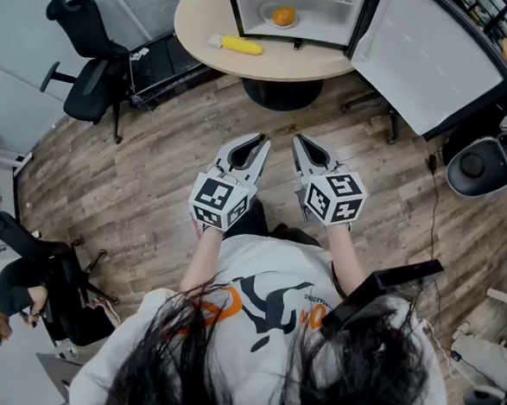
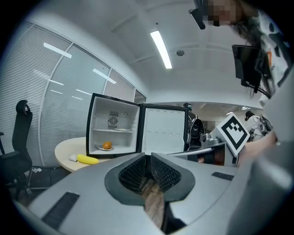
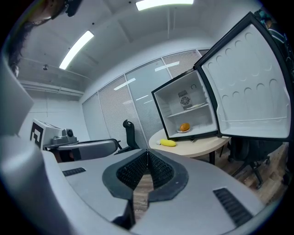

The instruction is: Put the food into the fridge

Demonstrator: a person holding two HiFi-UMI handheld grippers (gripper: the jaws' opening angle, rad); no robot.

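Observation:
A small fridge (image 1: 292,41) stands open on a round beige table (image 1: 201,16), its door (image 1: 436,63) swung out to the right. Inside, an orange (image 1: 284,16) lies on a white plate (image 1: 267,17) on the lower level. A yellow banana (image 1: 238,45) lies on the table just left of the fridge. Both grippers are held close to the person's chest over the wooden floor, well short of the table. My left gripper (image 1: 263,140) is shut and empty, and my right gripper (image 1: 298,141) is shut and empty too. The orange (image 3: 184,127) and banana (image 3: 168,142) show far beyond the right jaws.
A black office chair (image 1: 90,65) stands left of the table. Another person (image 1: 9,297) sits at the lower left. A round black bin (image 1: 481,166) and cables lie to the right, under the open door. A small white object (image 1: 215,41) touches the banana's left end.

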